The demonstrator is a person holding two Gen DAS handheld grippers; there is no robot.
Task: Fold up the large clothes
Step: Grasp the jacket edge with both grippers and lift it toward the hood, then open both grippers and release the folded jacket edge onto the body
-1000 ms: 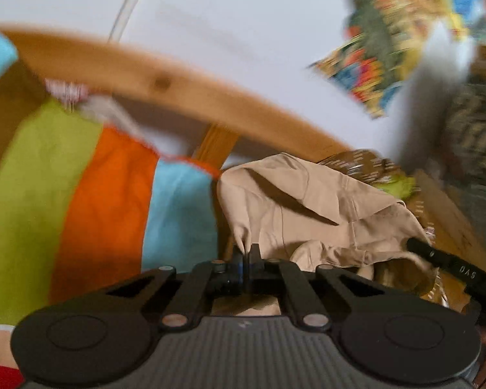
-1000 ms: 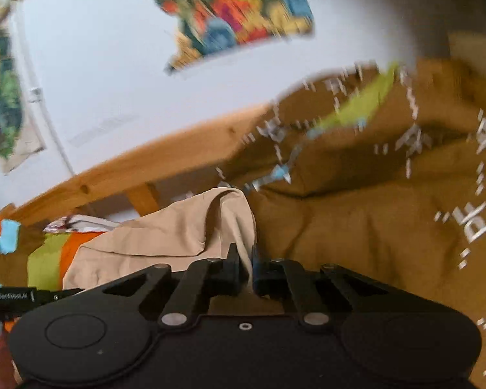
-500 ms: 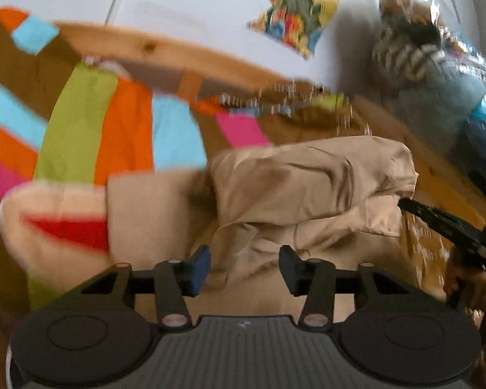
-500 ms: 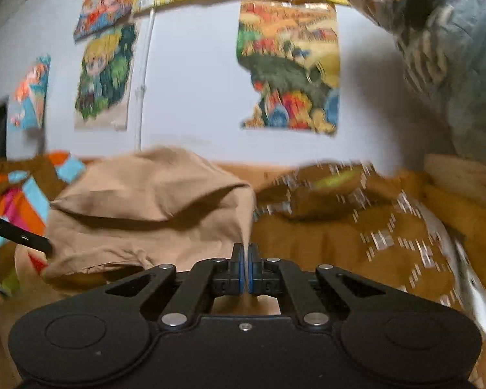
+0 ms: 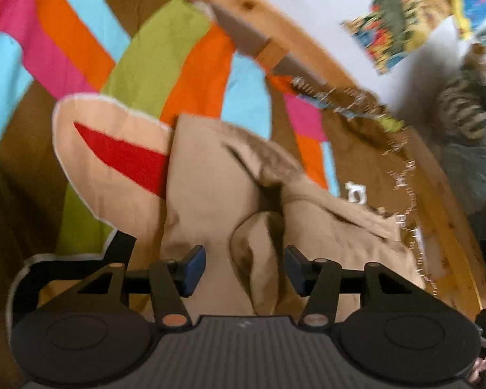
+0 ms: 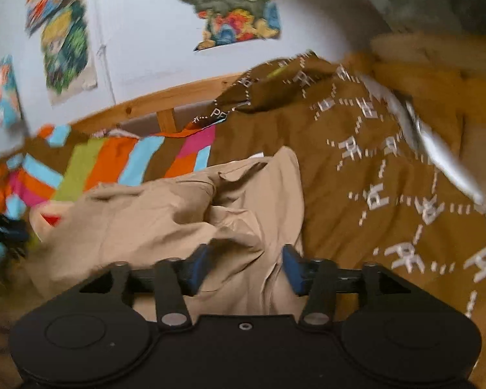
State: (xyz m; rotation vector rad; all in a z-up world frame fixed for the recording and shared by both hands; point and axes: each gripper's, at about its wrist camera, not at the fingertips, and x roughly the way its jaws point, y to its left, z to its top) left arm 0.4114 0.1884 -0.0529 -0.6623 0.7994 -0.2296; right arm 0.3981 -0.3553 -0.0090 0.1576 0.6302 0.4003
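Observation:
A beige garment (image 5: 210, 194) lies crumpled on the striped bedspread (image 5: 165, 55). My left gripper (image 5: 244, 270) hovers over its near edge. Its jaws are opening, and a fold of the cloth rises between the blue pads (image 5: 194, 267) without being pinched. In the right wrist view the same beige garment (image 6: 165, 214) sits bunched on the bed. My right gripper (image 6: 243, 267) is over its right end. Its jaws are opening too, with loose cloth between the fingers and no pad pressing on it.
A brown blanket with white letters (image 6: 372, 168) covers the bed's right side. A wooden bed rail (image 5: 295, 45) runs along the white wall with posters (image 6: 236, 9). A beige and red patch (image 5: 113, 159) on the bedspread lies left of the garment. The other gripper (image 6: 3, 227) shows at the left edge.
Both grippers were shut on the beige garment and lifted it; both have since opened and let it drop onto the bed. Both hands moved down and across.

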